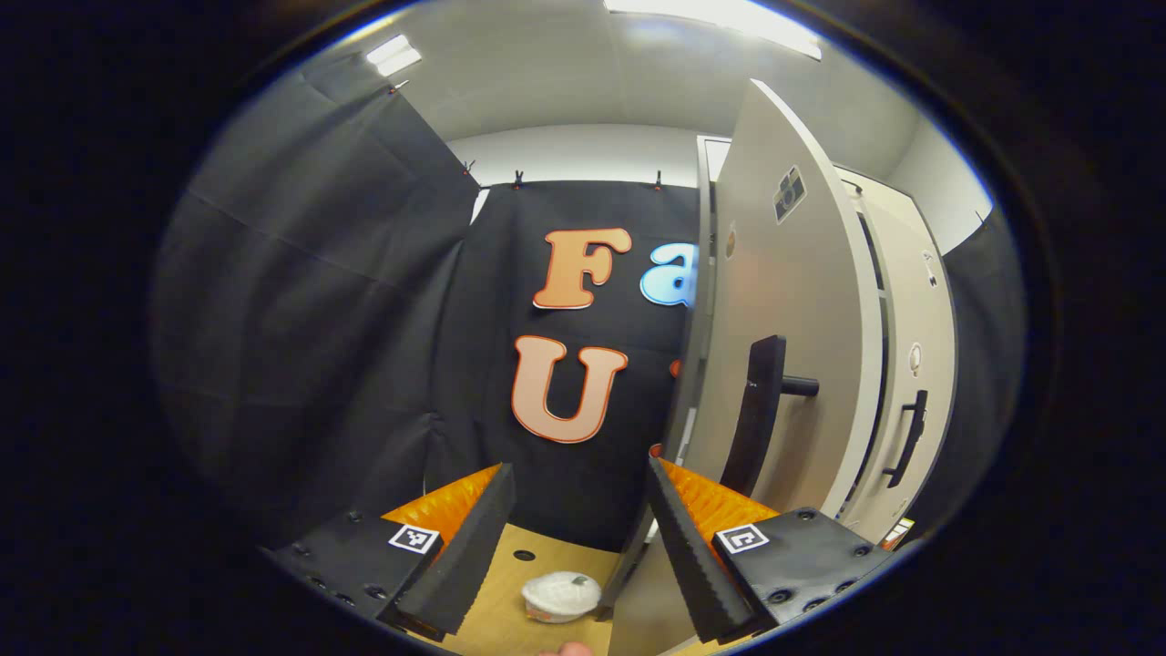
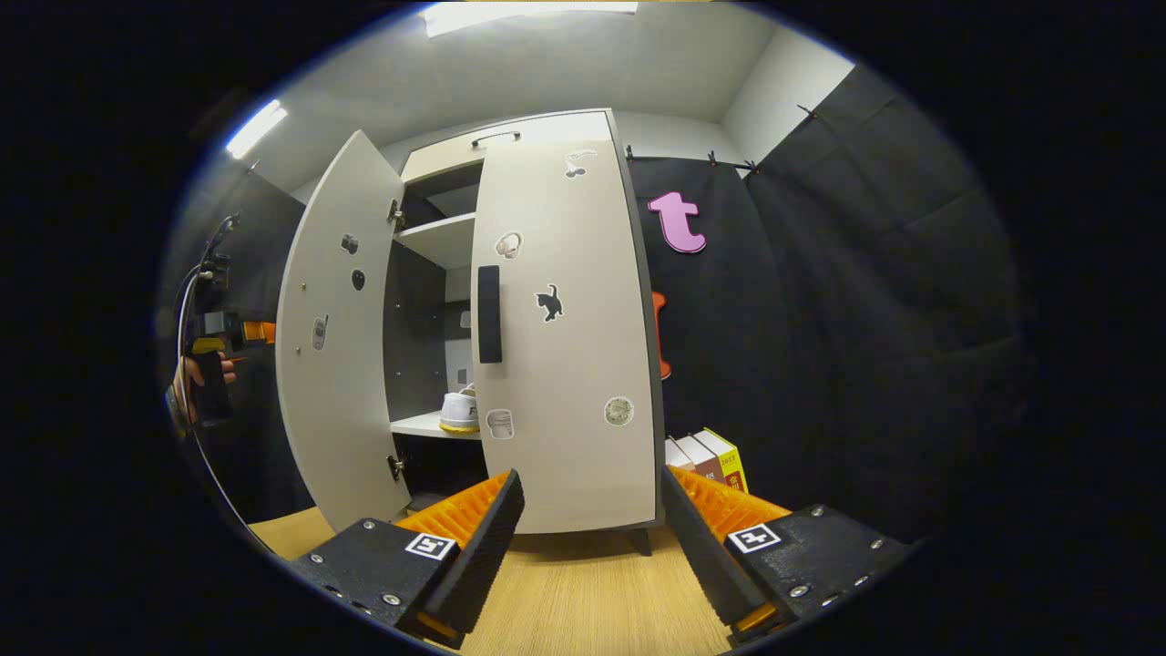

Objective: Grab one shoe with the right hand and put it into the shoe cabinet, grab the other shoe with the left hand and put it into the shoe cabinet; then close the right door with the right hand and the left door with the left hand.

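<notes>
The left gripper [image 1: 581, 538] hung with jaws apart beside the left door [image 1: 783, 310], its handle [image 1: 756, 415] just ahead.

From close beside the open left door [image 1: 783, 364] we face its edge, while farther back we face the shoe cabinet [image 2: 547, 319] front; both views share that door.

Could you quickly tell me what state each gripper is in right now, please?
Left gripper: open, holding nothing.
Right gripper: open, holding nothing.

beige cabinet doors [image 2: 565, 346], white shoe [image 2: 460, 412], black handle [image 2: 489, 313]
</notes>
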The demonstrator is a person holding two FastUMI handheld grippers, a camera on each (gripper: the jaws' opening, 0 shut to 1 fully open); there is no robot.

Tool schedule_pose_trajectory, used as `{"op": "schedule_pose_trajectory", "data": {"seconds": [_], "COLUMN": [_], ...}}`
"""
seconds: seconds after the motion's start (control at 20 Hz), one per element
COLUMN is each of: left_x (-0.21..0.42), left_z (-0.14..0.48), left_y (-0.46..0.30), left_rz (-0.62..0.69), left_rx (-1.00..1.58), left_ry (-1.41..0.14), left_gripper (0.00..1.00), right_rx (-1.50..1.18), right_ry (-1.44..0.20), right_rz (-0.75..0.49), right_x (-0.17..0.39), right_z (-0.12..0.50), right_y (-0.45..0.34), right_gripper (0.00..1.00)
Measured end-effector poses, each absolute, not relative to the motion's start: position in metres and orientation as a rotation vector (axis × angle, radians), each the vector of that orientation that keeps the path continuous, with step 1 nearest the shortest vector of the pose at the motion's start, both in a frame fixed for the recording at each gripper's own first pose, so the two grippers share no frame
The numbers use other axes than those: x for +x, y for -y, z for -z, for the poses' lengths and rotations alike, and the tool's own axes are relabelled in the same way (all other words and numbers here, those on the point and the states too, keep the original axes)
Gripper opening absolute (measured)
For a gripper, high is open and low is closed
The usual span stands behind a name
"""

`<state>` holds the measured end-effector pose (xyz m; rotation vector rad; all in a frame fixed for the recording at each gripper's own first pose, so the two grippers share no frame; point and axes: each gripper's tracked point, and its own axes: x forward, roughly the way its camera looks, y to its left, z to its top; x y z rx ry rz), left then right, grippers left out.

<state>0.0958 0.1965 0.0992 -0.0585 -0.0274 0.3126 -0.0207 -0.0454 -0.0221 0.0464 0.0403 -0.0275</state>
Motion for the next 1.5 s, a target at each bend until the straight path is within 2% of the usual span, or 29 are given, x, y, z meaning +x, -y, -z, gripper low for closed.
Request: {"op": "schedule_pose_trajectory", "data": {"seconds": [0.45,0.5,0.65,0.7,0.75,0.8,0.85,0.95,1.05,1.15,1.35,1.5], "left_x": [0.152,0.145,0.130,0.127,0.125,0.123,0.119,0.111,0.096,0.081,0.056,0.042], "left_z": [-0.088,-0.089,-0.100,-0.103,-0.105,-0.108,-0.109,-0.106,-0.100,-0.088,-0.062,-0.044], "left_y": [-0.099,-0.095,-0.090,-0.088,-0.087,-0.087,-0.085,-0.077,-0.073,-0.066,-0.057,-0.055], "left_rz": [-0.029,-0.038,-0.056,-0.059,-0.062,-0.061,-0.063,-0.058,-0.060,-0.060,-0.068,-0.088], "left_rx": [-0.125,-0.103,-0.047,-0.040,-0.034,-0.025,-0.016,-0.007,0.004,0.010,-0.023,-0.025], "left_ry": [-0.018,-0.006,0.038,0.046,0.053,0.057,0.059,0.055,0.048,0.037,-0.005,-0.015], "left_gripper": [0.92,0.99,0.93,0.99,0.94,0.96,0.94,0.99,0.94,0.99,0.94,0.94], "right_rx": [0.039,0.037,0.034,0.036,0.036,0.037,0.036,0.041,0.048,0.049,0.049,0.051], "right_ry": [-0.042,-0.038,-0.032,-0.034,-0.035,-0.034,-0.032,-0.031,-0.030,-0.026,-0.026,-0.029], "right_rz": [0.056,0.059,0.065,0.063,0.062,0.060,0.058,0.052,0.045,0.044,0.037,0.027], "right_x": [-0.013,-0.014,-0.016,-0.015,-0.017,-0.017,-0.017,-0.018,-0.018,-0.018,-0.018,-0.018], "right_z": [0.016,0.015,0.012,0.013,0.014,0.013,0.013,0.011,0.011,0.009,0.007,0.007], "right_y": [0.064,0.065,0.065,0.064,0.063,0.062,0.061,0.061,0.059,0.058,0.056,0.051], "right_gripper": [0.93,0.93,0.93,0.93,0.93,0.93,0.93,0.93,0.93,0.93,0.93,0.93]}}
